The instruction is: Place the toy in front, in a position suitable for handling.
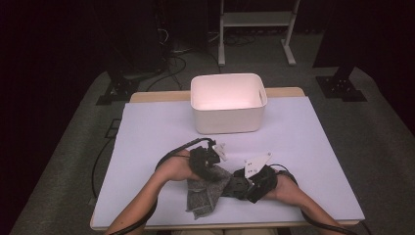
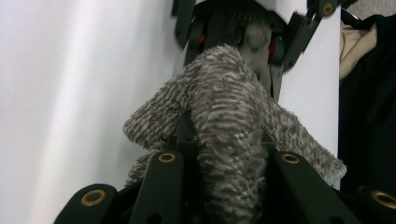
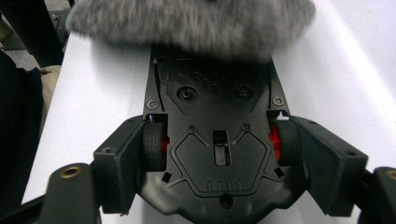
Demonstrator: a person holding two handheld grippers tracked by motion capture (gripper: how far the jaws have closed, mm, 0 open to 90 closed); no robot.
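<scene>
— Any lettering or numbers you can read from your end?
— None that I can make out. I see moulded marks on the toy car's underside (image 3: 217, 140), too small to read; the white bin (image 1: 228, 103) is blank.

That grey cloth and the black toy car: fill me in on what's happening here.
A person at the table works with two grippers. The left gripper is shut on a fuzzy grey cloth and presses it against a black toy car. The right gripper grips the car by its sides, underside showing. It looks like the car is being wiped. A white bin stands behind.
</scene>
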